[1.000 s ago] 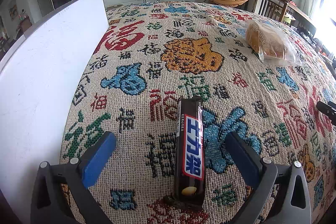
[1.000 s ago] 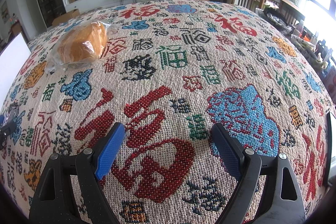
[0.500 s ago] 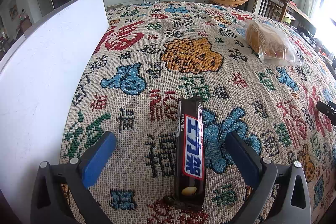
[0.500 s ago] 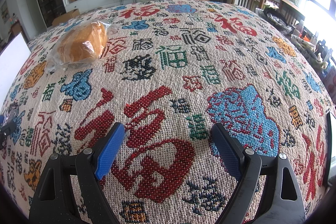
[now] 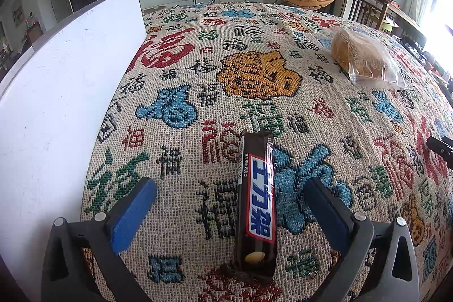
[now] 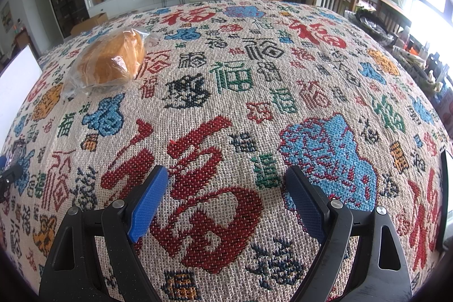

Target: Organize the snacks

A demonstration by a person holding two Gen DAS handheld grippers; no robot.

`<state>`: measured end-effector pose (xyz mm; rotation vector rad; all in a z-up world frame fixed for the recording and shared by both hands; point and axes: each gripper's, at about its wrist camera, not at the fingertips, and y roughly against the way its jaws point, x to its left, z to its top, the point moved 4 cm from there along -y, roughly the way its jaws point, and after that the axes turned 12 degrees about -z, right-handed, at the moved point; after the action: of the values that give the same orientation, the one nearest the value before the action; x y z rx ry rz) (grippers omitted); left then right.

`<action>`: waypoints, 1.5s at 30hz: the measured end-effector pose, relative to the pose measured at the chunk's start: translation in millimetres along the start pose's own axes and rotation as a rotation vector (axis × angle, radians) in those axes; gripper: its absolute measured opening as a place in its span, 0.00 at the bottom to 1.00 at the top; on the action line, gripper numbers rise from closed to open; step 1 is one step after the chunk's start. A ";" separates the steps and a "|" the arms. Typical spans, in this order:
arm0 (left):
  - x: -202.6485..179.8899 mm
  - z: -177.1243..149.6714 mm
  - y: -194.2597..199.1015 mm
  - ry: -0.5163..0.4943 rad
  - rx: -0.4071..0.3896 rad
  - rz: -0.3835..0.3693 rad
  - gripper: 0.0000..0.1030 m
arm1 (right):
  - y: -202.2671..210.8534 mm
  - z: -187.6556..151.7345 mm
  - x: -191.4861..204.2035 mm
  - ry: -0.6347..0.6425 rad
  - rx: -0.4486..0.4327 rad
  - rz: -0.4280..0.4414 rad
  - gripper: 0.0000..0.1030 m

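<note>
A dark brown chocolate bar point(image 5: 256, 205) with a blue and white label lies lengthwise on the patterned tablecloth point(image 5: 254, 75). My left gripper point(image 5: 229, 197) is open and the bar lies between its blue pads, touching neither. A bread loaf in a clear bag point(image 5: 362, 61) lies at the far right; it also shows in the right wrist view point(image 6: 110, 58) at the far left. My right gripper point(image 6: 226, 191) is open and empty over the cloth.
A white board point(image 5: 62, 92) stands along the table's left side; its edge shows in the right wrist view point(image 6: 17, 81). The tip of the other gripper point(image 5: 440, 146) shows at the right edge. Chairs and a TV cabinet stand beyond the table.
</note>
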<state>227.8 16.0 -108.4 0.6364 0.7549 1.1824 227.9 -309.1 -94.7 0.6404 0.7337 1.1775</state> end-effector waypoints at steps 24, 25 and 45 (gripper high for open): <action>-0.1 0.1 0.2 0.000 0.000 0.000 1.00 | 19.4 60.1 12.5 -0.045 -0.009 0.100 0.86; 0.0 0.1 0.2 0.000 0.000 0.000 1.00 | 23.0 72.8 19.6 -0.061 -0.018 0.125 0.86; 0.1 -0.1 -0.1 0.000 0.000 0.000 1.00 | -45.8 140.4 155.3 0.021 0.099 0.194 0.86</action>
<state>227.9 16.0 -108.5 0.6363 0.7553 1.1823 397.8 -180.7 -70.8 0.7967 0.7637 1.3327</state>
